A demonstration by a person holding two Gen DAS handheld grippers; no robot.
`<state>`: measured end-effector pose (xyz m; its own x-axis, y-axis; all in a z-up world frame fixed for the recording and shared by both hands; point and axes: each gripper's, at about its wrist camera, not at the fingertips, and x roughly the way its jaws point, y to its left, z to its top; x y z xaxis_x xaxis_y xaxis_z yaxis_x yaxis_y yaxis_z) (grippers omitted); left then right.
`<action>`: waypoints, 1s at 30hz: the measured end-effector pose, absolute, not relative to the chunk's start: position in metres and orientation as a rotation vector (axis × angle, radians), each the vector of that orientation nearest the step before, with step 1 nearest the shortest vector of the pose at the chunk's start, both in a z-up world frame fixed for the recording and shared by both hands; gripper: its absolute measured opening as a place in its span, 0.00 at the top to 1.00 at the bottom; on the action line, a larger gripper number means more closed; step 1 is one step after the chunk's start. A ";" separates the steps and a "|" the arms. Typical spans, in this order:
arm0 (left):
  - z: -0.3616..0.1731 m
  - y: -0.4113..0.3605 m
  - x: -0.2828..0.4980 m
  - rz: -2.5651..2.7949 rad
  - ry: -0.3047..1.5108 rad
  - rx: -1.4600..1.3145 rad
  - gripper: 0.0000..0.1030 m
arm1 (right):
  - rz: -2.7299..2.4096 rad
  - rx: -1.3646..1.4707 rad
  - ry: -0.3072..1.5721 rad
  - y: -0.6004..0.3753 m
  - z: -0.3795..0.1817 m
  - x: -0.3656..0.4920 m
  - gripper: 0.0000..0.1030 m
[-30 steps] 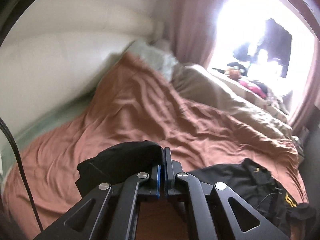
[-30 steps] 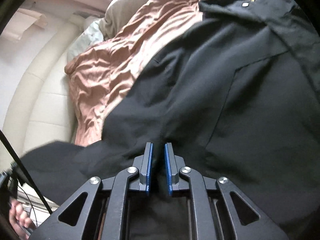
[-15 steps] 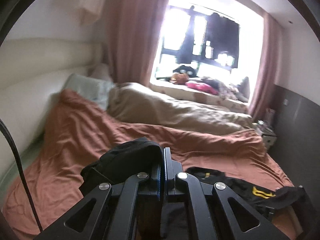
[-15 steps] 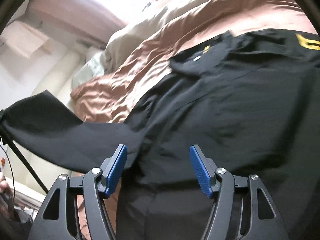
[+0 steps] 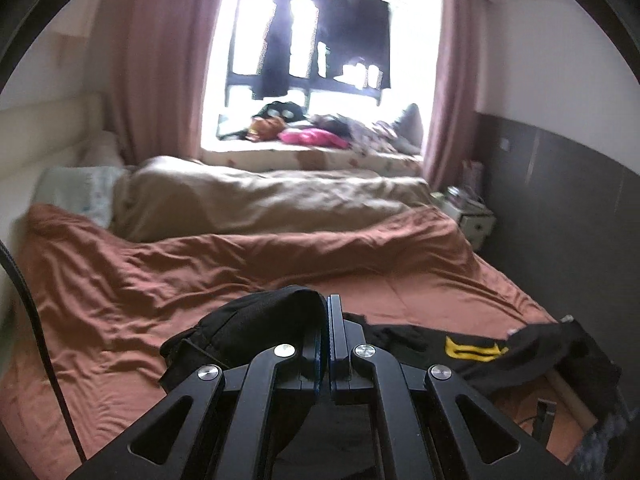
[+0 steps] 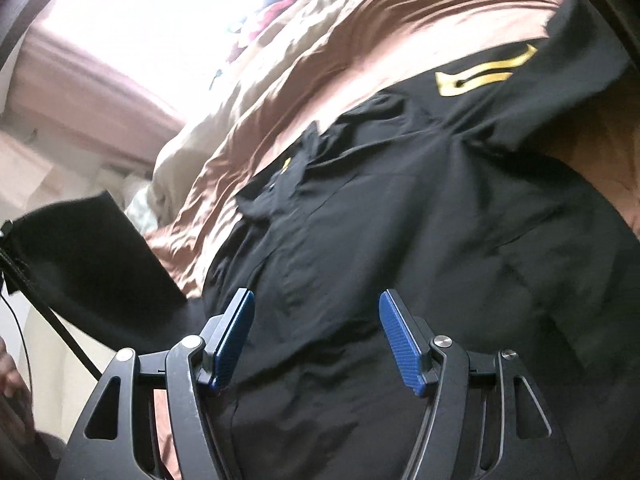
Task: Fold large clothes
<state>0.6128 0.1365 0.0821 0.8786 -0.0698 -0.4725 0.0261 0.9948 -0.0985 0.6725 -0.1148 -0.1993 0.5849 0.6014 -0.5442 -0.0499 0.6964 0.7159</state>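
Fabric of the black shirt (image 5: pixel 256 320) is pinched in the clenched left gripper (image 5: pixel 327 320); the right gripper (image 6: pixel 316 336) stands released above the shirt. Yellow emblem (image 6: pixel 480 76) carries no legible writing. Shirt lies on the rust bedspread (image 5: pixel 160 276); beyond, beige duvet (image 5: pixel 260 196), cluttered window ledge (image 5: pixel 320 152), pink curtains (image 5: pixel 160 60).

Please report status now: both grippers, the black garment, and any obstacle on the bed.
Left gripper shut on black garment fabric. Right gripper open, jaws just opened, nothing pinched. Garment spread on rust bedcover. No obstacle seen.
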 end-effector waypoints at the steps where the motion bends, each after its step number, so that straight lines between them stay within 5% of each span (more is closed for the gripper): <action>1: 0.079 0.132 0.617 -0.064 0.504 -0.087 0.98 | 0.415 0.724 0.873 -0.117 -0.196 0.674 0.39; 8: 0.040 0.085 0.658 -0.215 0.600 -0.091 0.98 | 0.379 0.778 0.890 -0.140 -0.202 0.678 0.39; 10: 0.020 0.070 0.670 -0.263 0.690 -0.077 0.83 | 0.360 0.794 0.891 -0.149 -0.202 0.679 0.39; 12: -0.006 0.063 0.676 -0.297 0.794 -0.070 0.40 | 0.343 0.812 0.889 -0.158 -0.205 0.680 0.38; 14: -0.022 0.065 0.671 -0.288 0.808 -0.060 0.26 | 0.333 0.825 0.894 -0.166 -0.209 0.683 0.35; 30: -0.070 0.213 0.595 0.017 0.878 -0.154 0.22 | 0.410 0.541 0.899 -0.091 -0.196 0.700 0.34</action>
